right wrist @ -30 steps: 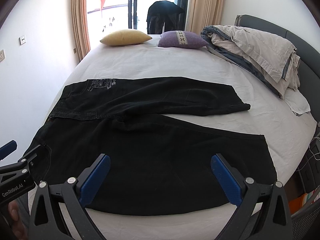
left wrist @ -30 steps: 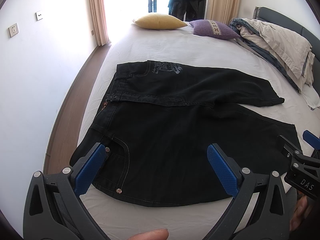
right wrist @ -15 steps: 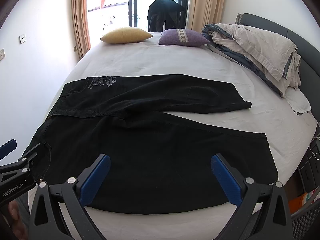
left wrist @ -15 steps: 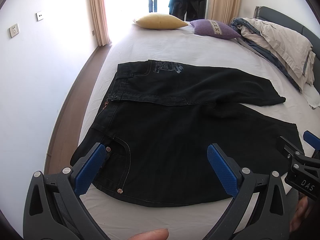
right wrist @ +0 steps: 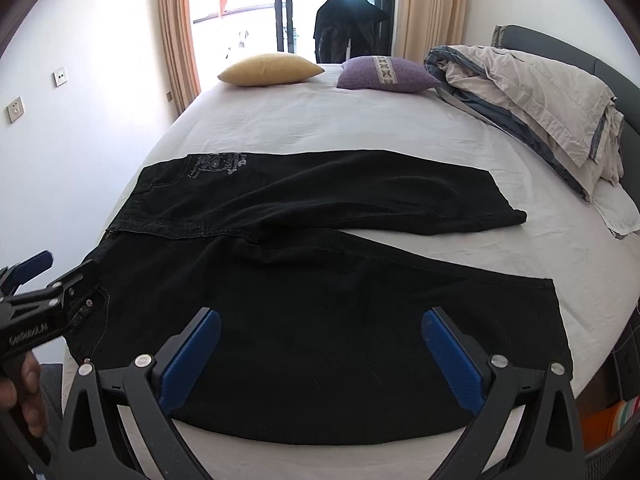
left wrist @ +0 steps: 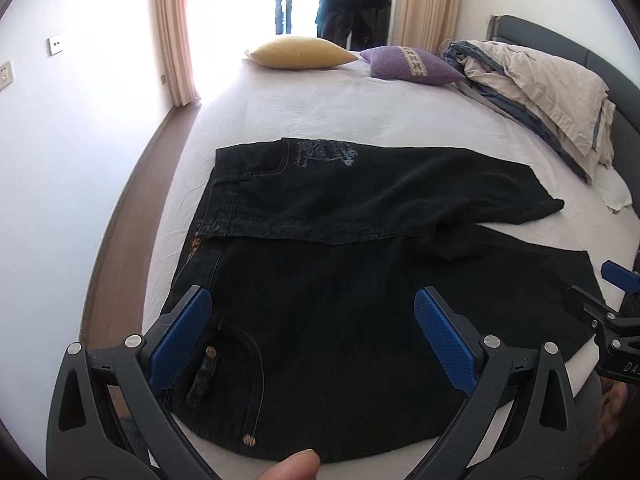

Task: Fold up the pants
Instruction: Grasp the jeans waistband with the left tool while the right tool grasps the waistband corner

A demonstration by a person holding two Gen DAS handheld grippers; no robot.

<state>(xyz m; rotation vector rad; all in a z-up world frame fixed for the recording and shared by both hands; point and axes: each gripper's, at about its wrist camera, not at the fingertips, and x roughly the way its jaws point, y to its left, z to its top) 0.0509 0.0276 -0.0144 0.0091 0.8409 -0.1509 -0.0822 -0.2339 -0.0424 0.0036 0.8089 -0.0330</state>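
We start with the room: white walls, beige curtains flanking a bright balcony door, and a bed with a white sheet taking up most of both views. At its far end lie a yellow pillow and a purple pillow, with a bundled duvet against the grey headboard.

The black jeans lie spread flat on the near half of the bed, directly ahead of and below both tools. Their long axis runs crosswise to our line of sight: waistband to the left, leg hems to the right, the two legs splayed apart (the far one angled away, the near one along the bed edge).

The left hand-held gripper hovers over the waist end by the front pocket, so it is the nearer one to the waistband. The right hand-held gripper hangs over the near leg, closer to its hem. Both have their blue pads spread wide and hold nothing.

We judge the next move to be a grasp along the near edge, to lay one leg over the other.
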